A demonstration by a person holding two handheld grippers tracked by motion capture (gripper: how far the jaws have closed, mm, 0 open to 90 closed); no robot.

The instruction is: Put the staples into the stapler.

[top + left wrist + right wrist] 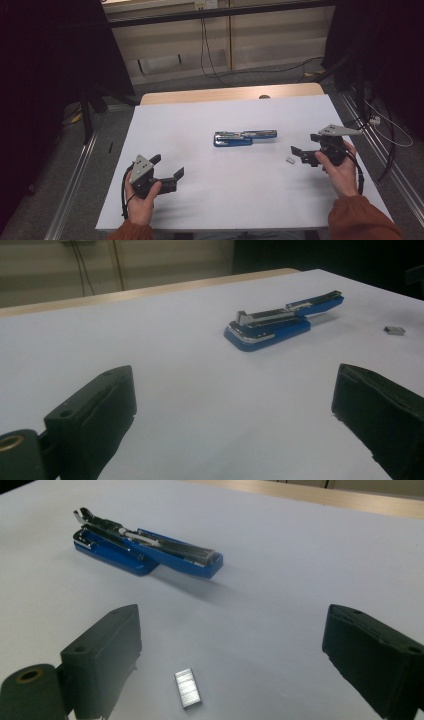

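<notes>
A blue stapler (243, 137) lies opened out flat in the middle of the white table (200, 115), its metal magazine exposed (280, 322) (145, 547). A small silver strip of staples (289, 160) (187, 687) (394, 330) lies on the table to the stapler's right. My right gripper (298, 153) (230, 660) is open just right of the strip, which sits low between its jaws without touching them. My left gripper (167, 167) (235, 425) is open near the table's front left, nothing between its jaws, well short of the stapler.
The table's far wooden edge (230, 93) borders a floor with trailing cables (210, 70). Dark stands and curtains flank both sides. A metal rail (75, 170) runs along the floor at the left.
</notes>
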